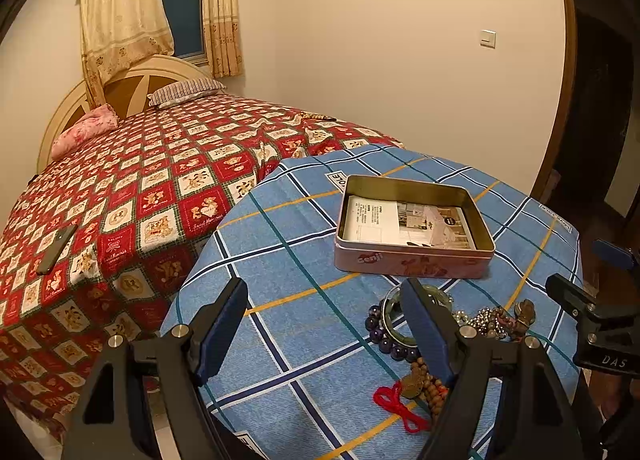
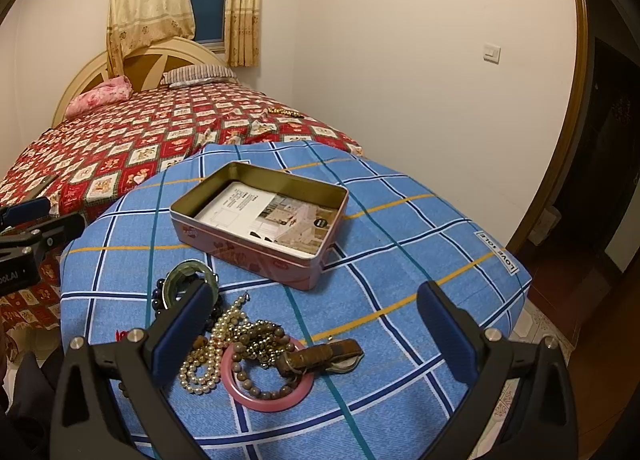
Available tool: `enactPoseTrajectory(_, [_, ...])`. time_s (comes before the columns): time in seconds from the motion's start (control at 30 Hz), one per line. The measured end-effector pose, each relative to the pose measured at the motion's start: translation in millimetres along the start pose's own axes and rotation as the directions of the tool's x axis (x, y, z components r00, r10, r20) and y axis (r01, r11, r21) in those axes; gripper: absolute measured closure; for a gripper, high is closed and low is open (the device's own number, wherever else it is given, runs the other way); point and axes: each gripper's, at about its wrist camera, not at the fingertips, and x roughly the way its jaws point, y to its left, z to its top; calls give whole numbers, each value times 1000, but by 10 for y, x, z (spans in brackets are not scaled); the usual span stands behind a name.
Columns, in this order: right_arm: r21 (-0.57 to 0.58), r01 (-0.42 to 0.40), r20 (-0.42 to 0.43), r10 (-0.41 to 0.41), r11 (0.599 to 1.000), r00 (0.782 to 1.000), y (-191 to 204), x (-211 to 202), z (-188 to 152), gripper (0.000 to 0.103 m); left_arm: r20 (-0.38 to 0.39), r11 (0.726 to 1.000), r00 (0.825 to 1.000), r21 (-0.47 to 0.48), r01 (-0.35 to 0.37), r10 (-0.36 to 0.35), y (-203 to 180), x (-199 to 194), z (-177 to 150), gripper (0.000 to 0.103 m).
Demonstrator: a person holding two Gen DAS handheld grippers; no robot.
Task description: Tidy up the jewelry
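On a blue plaid cushion [image 2: 400, 220] sits an open pink tin [image 2: 260, 220], and just in front of it lies the jewelry pile [image 2: 248, 344], above which I hold my left gripper [image 1: 328, 332] and right gripper [image 2: 316, 332], both spread apart and empty.

Legible markings:
- pink tin [image 1: 412, 260]: "Cenji" in white on its near side wall.
- cloth tag [image 2: 496, 252], sewn to the blue plaid cover, right of frame: "LOVE JOLE".
- right gripper [image 1: 600, 324] body, right edge of the left wrist view: "DAS".
- leaflet [image 1: 404, 226] inside the tin: print too small to read.
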Motion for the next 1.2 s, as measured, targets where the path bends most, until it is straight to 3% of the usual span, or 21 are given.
enactPoseTrajectory(0.93, [7,0,-11,0,1000,1000,-21,34,-20,0,-13,1000,1000,2,4,-4,48,20,-58,24])
enactPoseTrajectory(1.2, [51,-3,-69,7,999,998,-142,193,-154,0,-56,1000,998,14,9,-8,-4,350,-149,25])
